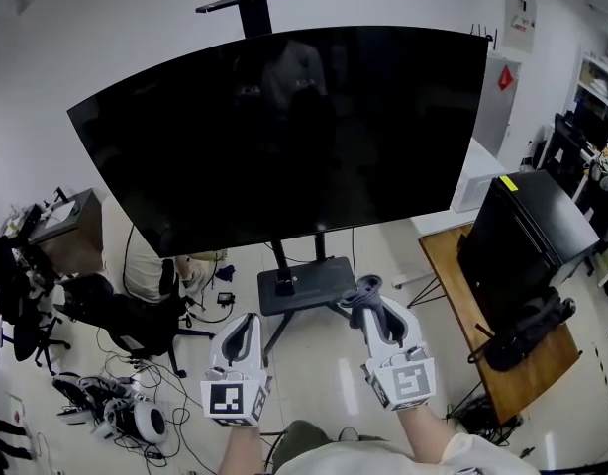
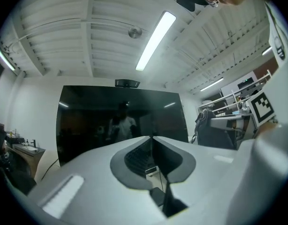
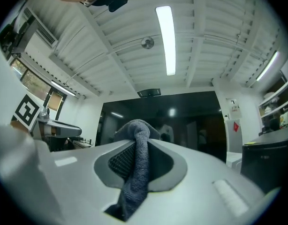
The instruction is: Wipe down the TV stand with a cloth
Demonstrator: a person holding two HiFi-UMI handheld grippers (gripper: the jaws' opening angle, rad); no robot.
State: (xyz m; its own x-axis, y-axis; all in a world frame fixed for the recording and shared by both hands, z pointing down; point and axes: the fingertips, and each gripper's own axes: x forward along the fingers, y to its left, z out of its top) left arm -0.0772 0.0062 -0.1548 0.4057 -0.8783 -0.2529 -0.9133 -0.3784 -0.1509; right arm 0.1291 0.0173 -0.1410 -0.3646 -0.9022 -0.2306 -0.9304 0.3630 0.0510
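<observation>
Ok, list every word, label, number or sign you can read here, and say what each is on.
Nothing reads clearly.
Wall notice: print too small to read.
Red diamond sticker on the white cabinet: too blurred.
Yellow tag on the black case: too small.
Square markers on left gripper and right gripper: patterns, no letters.
Cloth: no label visible.

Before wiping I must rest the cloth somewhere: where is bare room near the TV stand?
Bare floor lies right of the stand's shelf, up to the wooden table, and in front of the shelf. Left of it, cables, chairs and gear crowd the floor; a black case takes up much of the table.
</observation>
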